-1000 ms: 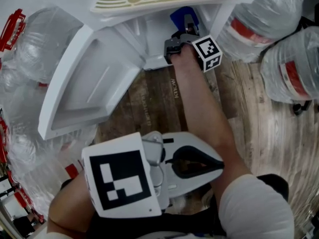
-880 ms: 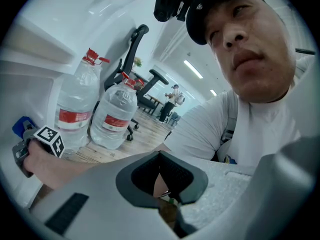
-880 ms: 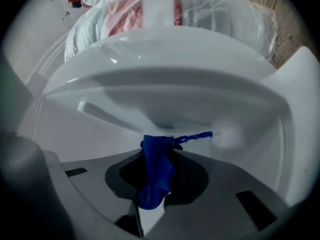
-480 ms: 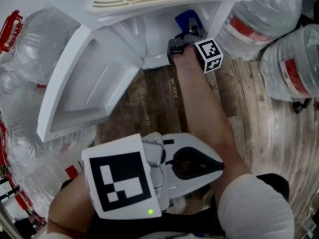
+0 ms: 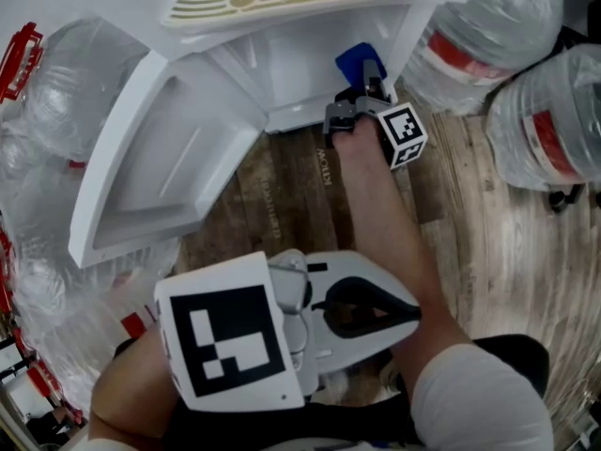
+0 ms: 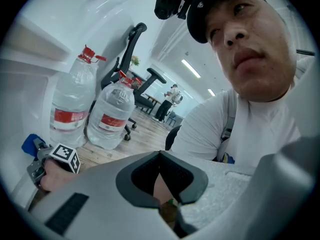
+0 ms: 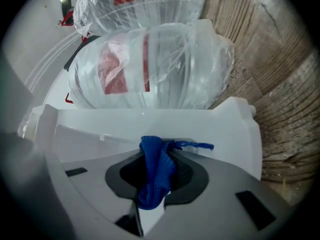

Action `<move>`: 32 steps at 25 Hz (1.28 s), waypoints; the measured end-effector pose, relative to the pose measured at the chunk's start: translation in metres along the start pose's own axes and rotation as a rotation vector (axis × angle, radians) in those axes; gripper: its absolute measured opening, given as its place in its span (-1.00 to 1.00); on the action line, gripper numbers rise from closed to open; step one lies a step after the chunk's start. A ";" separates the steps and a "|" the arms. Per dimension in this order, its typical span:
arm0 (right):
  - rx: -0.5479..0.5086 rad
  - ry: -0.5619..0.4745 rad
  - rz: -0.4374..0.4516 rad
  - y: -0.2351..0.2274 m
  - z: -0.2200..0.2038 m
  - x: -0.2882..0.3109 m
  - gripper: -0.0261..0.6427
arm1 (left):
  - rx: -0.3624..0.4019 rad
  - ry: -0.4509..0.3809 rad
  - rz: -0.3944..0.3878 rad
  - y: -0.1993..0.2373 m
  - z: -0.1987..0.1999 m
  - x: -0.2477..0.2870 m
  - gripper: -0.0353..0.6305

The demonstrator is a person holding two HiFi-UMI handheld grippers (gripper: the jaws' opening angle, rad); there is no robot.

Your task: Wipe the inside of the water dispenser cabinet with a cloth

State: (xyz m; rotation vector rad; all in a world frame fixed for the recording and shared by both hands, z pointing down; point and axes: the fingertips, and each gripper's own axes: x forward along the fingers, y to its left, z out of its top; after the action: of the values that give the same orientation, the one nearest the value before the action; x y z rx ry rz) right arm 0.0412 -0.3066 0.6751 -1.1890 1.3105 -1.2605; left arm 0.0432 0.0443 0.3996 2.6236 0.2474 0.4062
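Gripping blue cloth (image 7: 155, 171) w/ right gripper (image 5: 366, 90), jaws clamped on a bunched fold, loose tail poking out past the tips. Positioned at the mouth of the water dispenser cabinet (image 5: 300, 69), low on its rt side, w/ door (image 5: 160, 167) swung wide to the left. Holding left gripper (image 6: 162, 206) close to the body, jaws together, nothing between them.

Prob. mid-wipe or about to reach in. Contact w/ the inner wall: can't tell.

Risks from here:
- Wiping w/ plastic, not fabric. Only a narrow wad ahead of the jaws, so a real chance of dragging the jaw tips along the white wall when pressing flat, scraping instead of cleaning.
- Losing the cloth. Thin pinch on one fold, easy to yank out by snagging on the cabinet lip or an inner rib.
- Missing corners. Little cloth spread out, so likely to leave the back & left side untouched w/o re-angling.
- Bumping the bagged water bottles (image 5: 474, 40) just beside the cabinet on the rt when swinging the elbow out. Round, prob. quick to roll on the wood floor (image 5: 488, 233).
- Knocking the open door on a wide sweep left, or getting it swung back onto the forearm. Not braced by the idle gripper.
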 end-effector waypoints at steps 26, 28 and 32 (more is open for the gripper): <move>0.336 -0.004 -0.058 -0.009 -0.024 0.060 -0.69 | -0.024 -0.025 -0.016 0.003 0.001 -0.002 -0.89; 0.359 -0.004 -0.066 -0.012 -0.023 0.053 -0.69 | -0.024 -0.026 -0.020 0.002 0.001 0.000 -0.89; 0.389 -0.020 -0.081 -0.016 -0.018 0.037 -0.70 | -0.016 -0.024 -0.027 0.001 0.003 0.004 -0.89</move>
State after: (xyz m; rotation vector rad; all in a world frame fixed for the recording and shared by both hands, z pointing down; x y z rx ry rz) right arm 0.0203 -0.3413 0.6918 -0.9801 0.9523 -1.4777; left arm 0.0477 0.0430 0.3986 2.6052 0.2697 0.3657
